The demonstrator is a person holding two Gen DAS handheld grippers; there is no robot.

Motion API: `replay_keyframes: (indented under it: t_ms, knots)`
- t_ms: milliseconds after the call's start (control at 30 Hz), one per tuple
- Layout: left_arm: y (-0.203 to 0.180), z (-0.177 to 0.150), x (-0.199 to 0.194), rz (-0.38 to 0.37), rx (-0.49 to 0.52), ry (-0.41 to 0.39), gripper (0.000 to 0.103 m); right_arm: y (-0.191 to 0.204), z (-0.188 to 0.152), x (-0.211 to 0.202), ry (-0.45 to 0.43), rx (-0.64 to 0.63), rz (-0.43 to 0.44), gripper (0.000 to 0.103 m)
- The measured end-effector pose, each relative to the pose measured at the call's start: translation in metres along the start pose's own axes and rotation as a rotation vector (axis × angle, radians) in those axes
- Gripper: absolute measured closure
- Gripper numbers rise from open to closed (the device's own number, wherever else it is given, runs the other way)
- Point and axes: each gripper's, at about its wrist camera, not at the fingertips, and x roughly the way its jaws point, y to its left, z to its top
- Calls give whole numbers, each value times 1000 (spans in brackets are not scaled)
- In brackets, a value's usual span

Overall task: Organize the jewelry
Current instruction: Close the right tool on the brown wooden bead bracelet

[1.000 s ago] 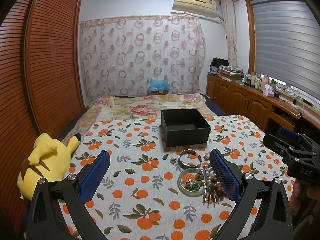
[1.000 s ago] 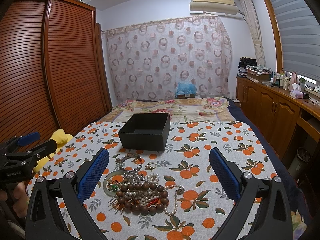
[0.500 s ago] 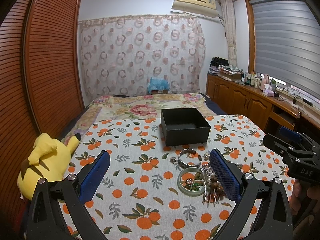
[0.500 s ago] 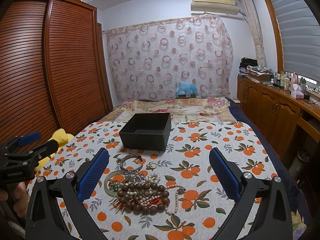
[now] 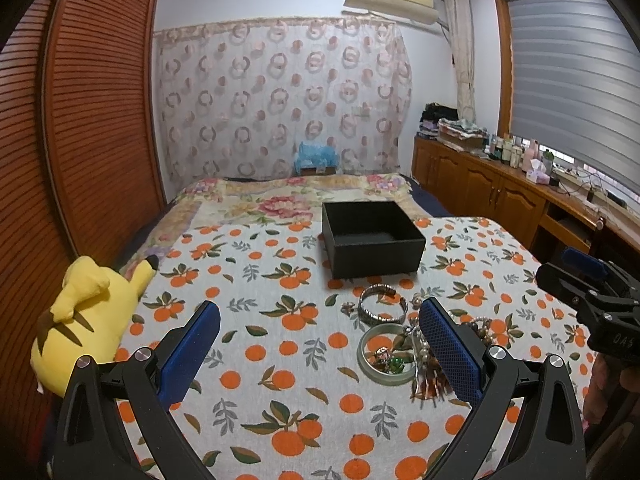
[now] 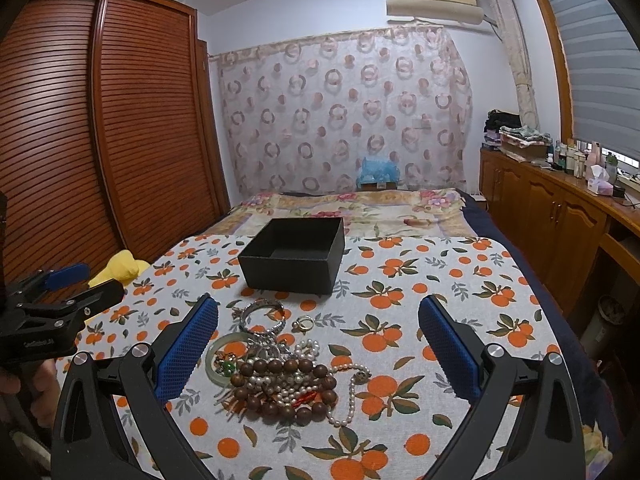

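Jewelry, a tangled heap of brown wooden beads, white pearl strands and small metal pieces [image 6: 288, 380], lies on the orange-and-leaf printed white cloth [image 6: 440, 288] towards its near edge, and none of it appears to have been put away. The open black square cardboard box [image 6: 294, 254] stands further back on the cloth, close to the far edge, and its inside looks empty in both views, so the sorting seems not to have begun. At the heap's far side lie a silver metal bangle [image 6: 264, 314] and, just beside it, a small gold-coloured ring [image 6: 304, 323]; a pale green jade-like bangle [image 6: 218, 360] lies at the heap's left side with small green and metal trinkets inside its loop. The right gripper [image 6: 318, 360] hangs above the heap with its blue-padded jaws spread wide and nothing between them. The left gripper [image 5: 320, 356] is likewise wide apart and empty, held over bare cloth to the left of the heap, with its right finger overlapping the beads in its own view. A yellow plush toy [image 5: 80, 320] lies at the cloth's left edge, well apart from the jewelry. Every piece is judged still to be lifted and laid in the box; the strands look intertwined, so one may drag others along.
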Motion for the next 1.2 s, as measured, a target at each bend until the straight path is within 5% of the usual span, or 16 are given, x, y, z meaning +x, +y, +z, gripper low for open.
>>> replay_keyframes:
  t_ms: [400,800,900,1200]
  knots:
    - [-5,-10,23,-45,16,84,6,-28,-24,14,95,-23,27,7]
    - [-15,-30,48,-91,50,186,7,-16,-39,60,289,-126,146,57]
    - [-17,-33,52,-99,58,203,7,-14,-40,71,338,-148,180,82]
    - [-20,-40,61,-117,71,242,7,-14,-45,97,430,-185,180,82]
